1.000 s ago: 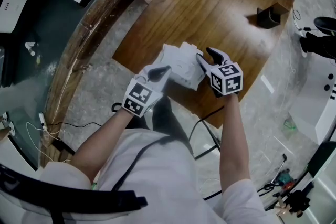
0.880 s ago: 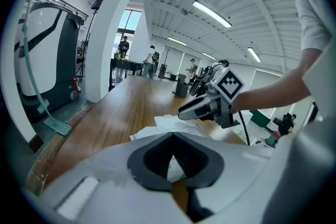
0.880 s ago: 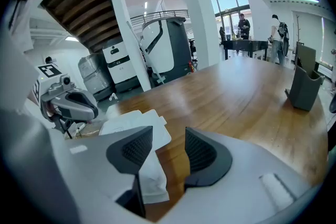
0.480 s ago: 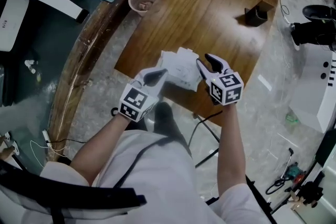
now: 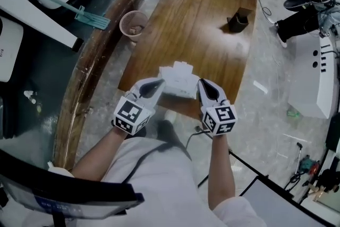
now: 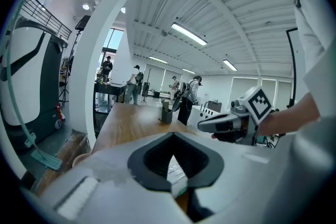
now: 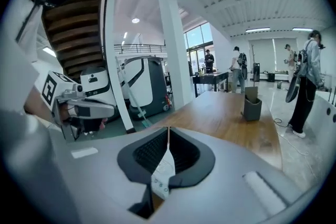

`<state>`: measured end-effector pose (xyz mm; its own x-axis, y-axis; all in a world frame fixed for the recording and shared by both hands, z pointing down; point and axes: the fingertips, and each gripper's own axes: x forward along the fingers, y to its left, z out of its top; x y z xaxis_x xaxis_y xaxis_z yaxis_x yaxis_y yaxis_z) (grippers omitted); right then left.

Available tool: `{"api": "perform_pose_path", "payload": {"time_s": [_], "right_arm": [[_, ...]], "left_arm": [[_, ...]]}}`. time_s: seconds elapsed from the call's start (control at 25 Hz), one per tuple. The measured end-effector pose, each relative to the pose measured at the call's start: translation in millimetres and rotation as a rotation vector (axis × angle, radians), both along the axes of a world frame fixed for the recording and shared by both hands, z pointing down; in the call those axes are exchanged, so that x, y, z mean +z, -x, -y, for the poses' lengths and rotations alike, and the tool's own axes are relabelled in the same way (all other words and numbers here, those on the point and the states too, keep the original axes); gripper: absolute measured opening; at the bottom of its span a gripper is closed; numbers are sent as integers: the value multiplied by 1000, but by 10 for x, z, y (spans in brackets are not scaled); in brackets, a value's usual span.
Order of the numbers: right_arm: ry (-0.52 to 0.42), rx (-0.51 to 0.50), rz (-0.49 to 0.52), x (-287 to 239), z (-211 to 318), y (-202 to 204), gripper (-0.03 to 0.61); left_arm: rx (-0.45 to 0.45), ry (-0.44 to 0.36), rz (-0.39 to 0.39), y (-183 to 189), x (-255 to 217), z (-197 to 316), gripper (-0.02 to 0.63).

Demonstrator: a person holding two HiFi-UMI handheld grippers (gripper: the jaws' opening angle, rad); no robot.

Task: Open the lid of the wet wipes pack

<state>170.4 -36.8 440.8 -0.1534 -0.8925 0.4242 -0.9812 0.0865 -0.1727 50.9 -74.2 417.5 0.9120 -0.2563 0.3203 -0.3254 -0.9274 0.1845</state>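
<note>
The white wet wipes pack hangs in the air over the near edge of the wooden table, held between both grippers. My left gripper is shut on the pack's left end; a strip of the pack shows between its jaws in the left gripper view. My right gripper is at the pack's right end, its jaws closing, and a thin flap of the pack is pinched between them. The lid is hidden from all views.
A black holder stands at the table's far right. A pink basket sits on the floor by the table's left side, a teal mop beyond it. White equipment stands at the right. People stand far off.
Both grippers have lifted the pack off the table and drawn it toward the person. The right gripper's jaws, open before, have closed on the pack's right end.
</note>
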Motion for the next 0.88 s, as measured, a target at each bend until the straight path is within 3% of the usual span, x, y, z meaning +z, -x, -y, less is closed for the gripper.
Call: {"api": "perform_pose_path", "payload": {"time_s": [0.24, 0.56, 0.88], "right_arm": [[-111, 147, 139, -426, -365, 223, 9], [-211, 172, 92, -899, -618, 677, 9], [-242, 229, 47, -986, -781, 694, 8]], "left_arm": [[71, -33, -41, 86, -264, -51, 5], [148, -71, -104, 123, -658, -173, 5], [178, -97, -145, 178, -830, -245, 3]]}}
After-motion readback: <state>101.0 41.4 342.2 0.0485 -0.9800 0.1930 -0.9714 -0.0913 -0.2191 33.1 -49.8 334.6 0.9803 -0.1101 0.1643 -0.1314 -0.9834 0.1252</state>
